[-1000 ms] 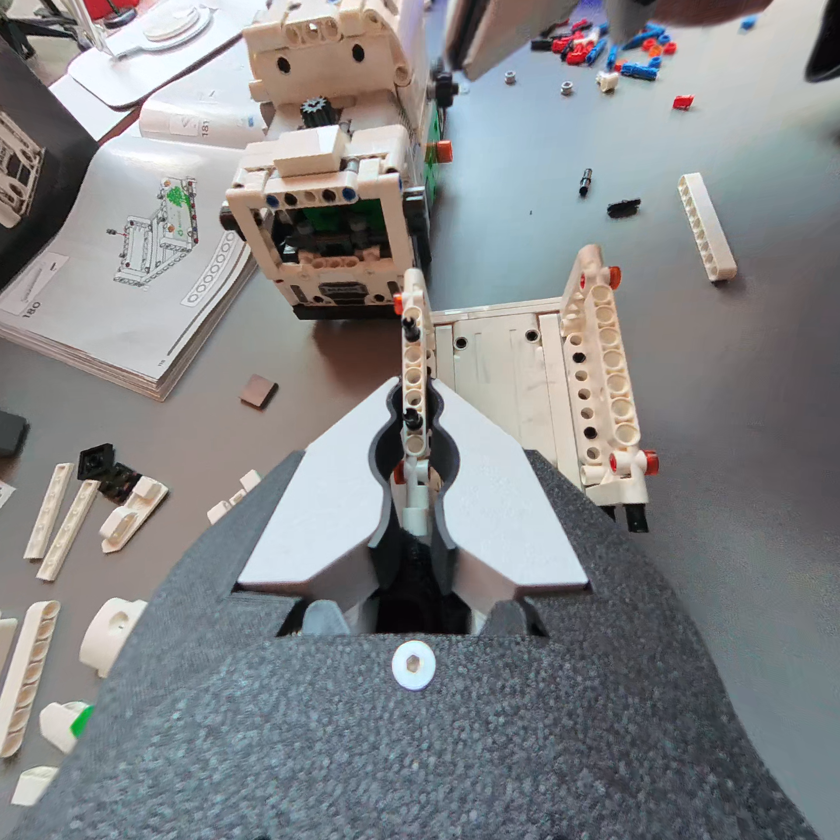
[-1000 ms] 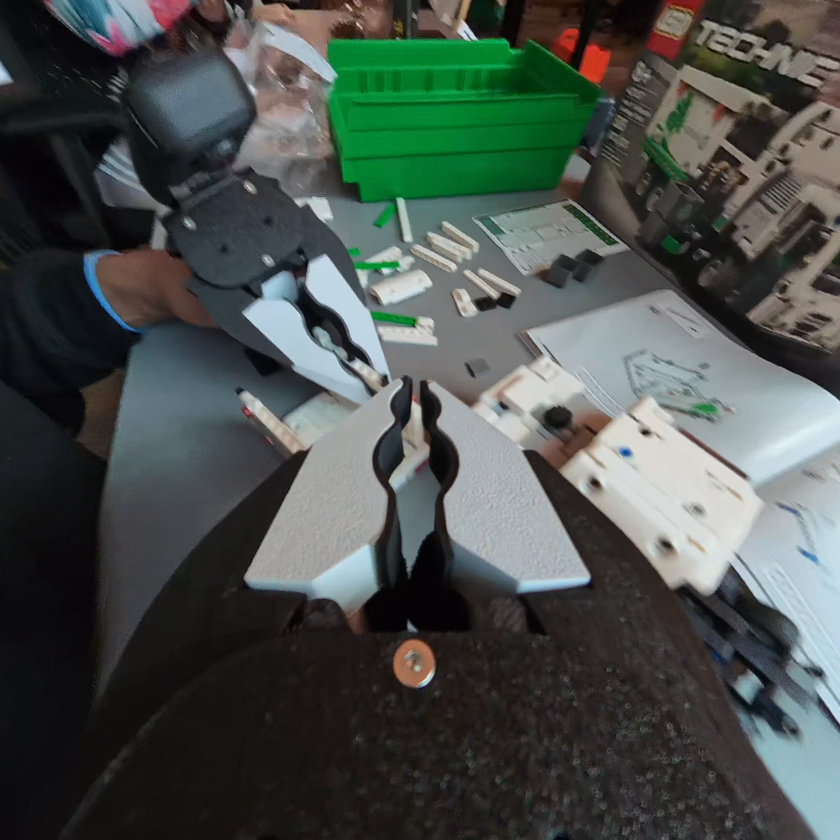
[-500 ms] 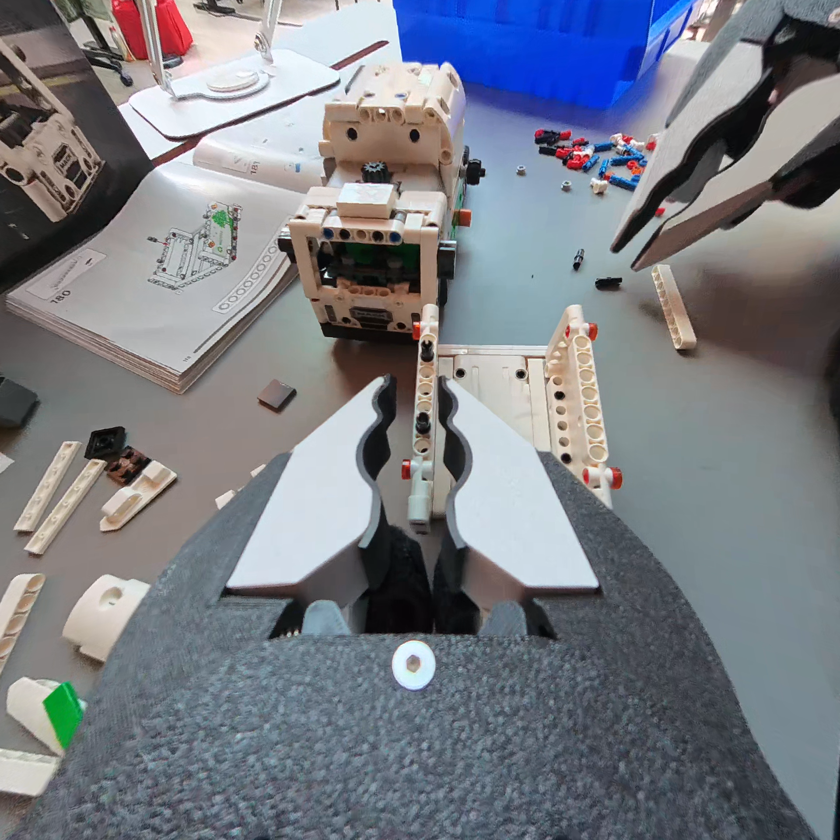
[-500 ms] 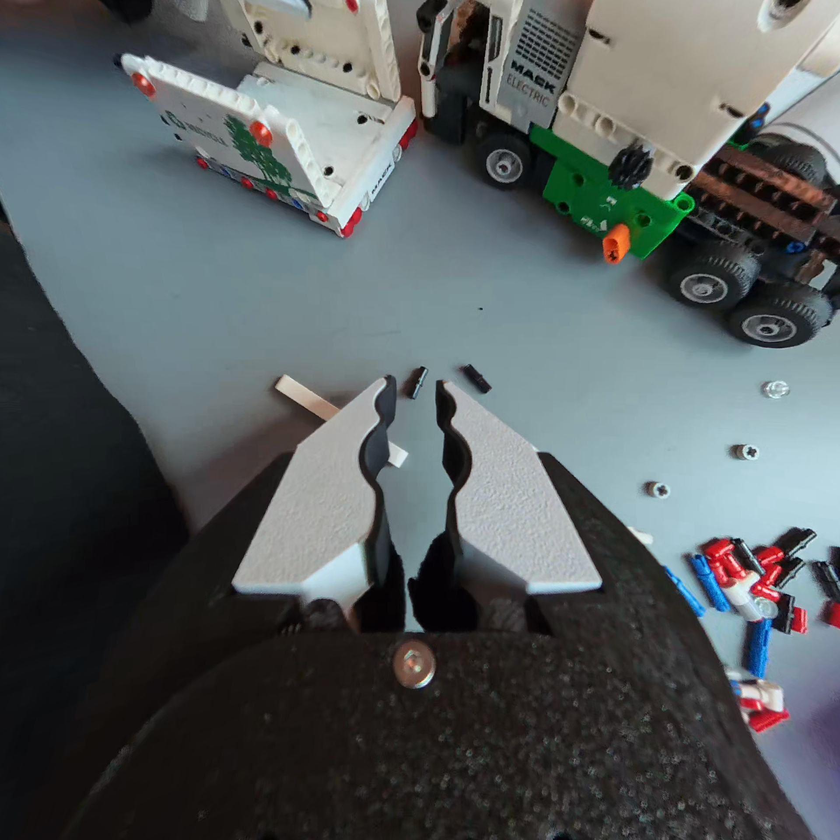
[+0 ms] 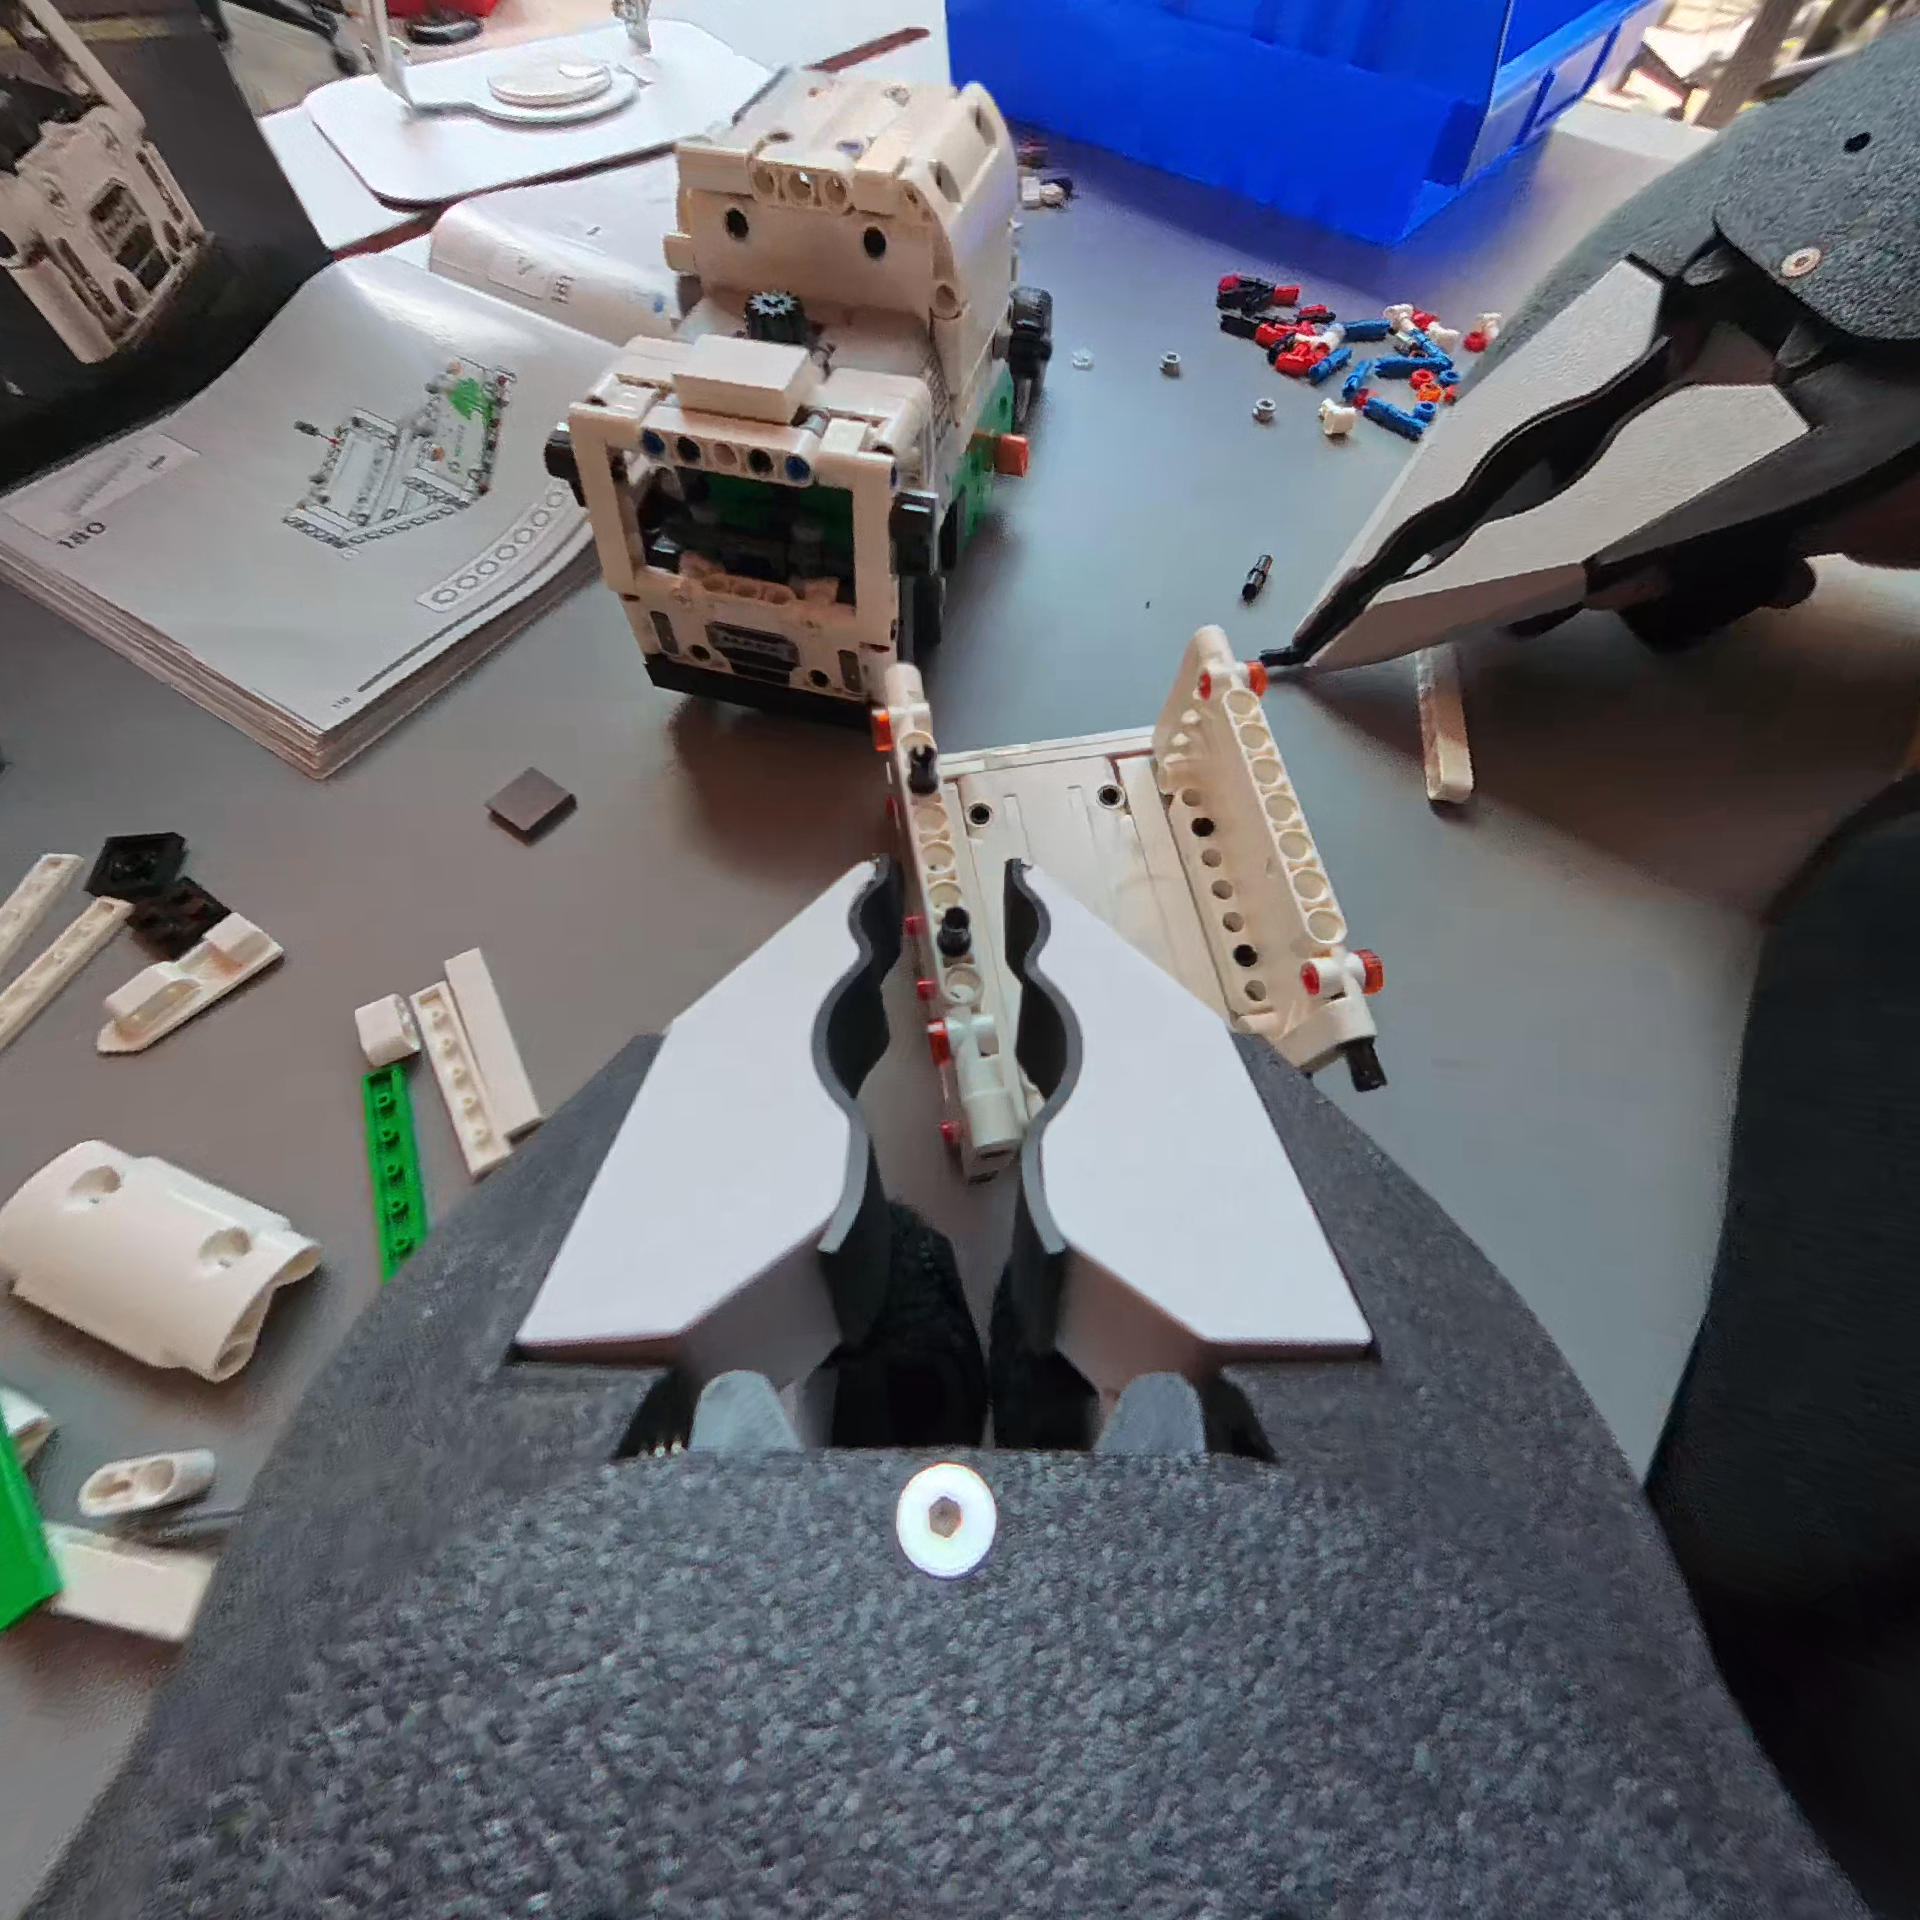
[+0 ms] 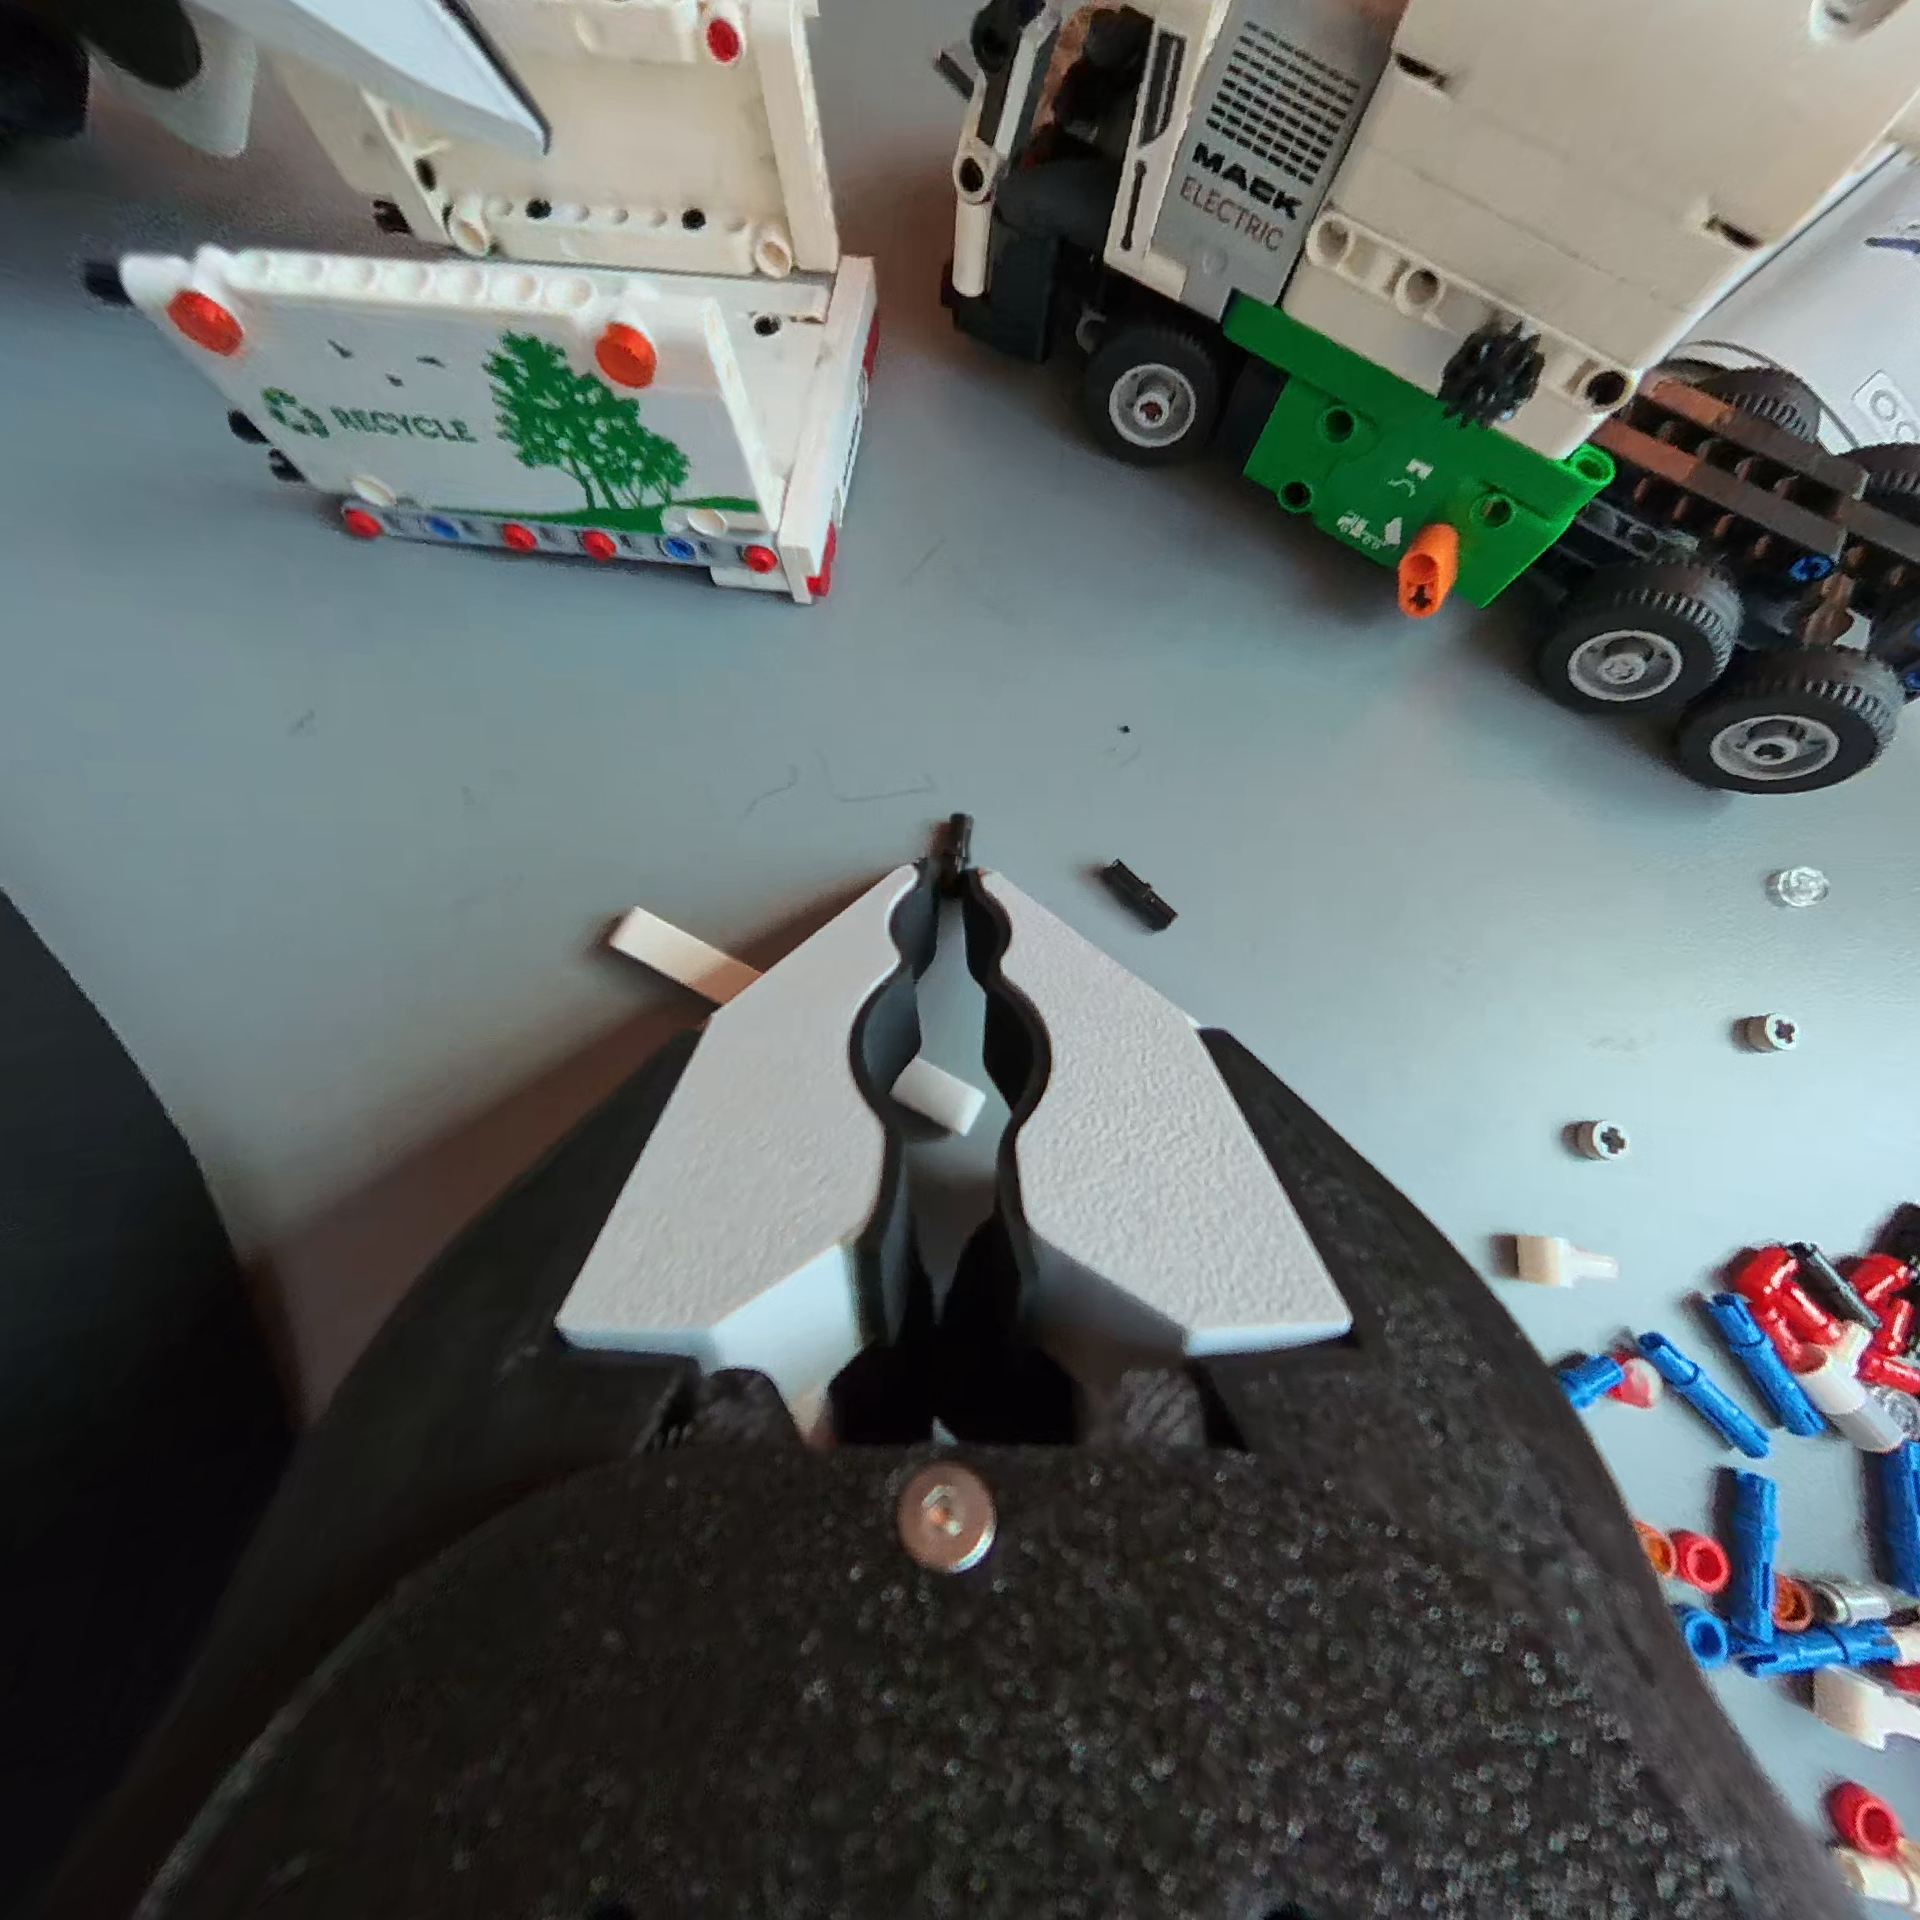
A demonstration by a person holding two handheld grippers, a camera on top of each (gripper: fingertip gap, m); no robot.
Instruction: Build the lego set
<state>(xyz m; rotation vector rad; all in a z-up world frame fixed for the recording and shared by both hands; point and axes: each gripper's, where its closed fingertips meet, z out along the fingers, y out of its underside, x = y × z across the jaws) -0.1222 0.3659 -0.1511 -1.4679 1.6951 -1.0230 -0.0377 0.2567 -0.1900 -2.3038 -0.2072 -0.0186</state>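
Pinching a small black pin (image 6: 953, 844) at its very tips, the right gripper (image 6: 951, 878) has its fingers drawn together on the pin's near end; only the far end pokes out toward 12 o'clock, the rest hidden between the pads. A second black pin (image 6: 1138, 895) lies loose on the grey table (image 6: 623, 727) just toward 2 o'clock. A white beam (image 6: 681, 961) passes under the fingers, its middle covered, one end showing in the hollow between them.

The left gripper (image 5: 951, 883) stands with its fingers apart on either side of the left wall (image 5: 940, 883) of a white box assembly (image 5: 1060, 810); whether either pad touches that wall is hard to tell, and the wall's near end is partly masked by the fingers. The white truck (image 5: 769, 468) sits at 11 o'clock, its far end cut off in the right wrist view. An open instruction booklet (image 5: 312, 520) lies at 10 o'clock, and a blue bin (image 5: 1299, 94) at 1 o'clock is cropped by the frame.
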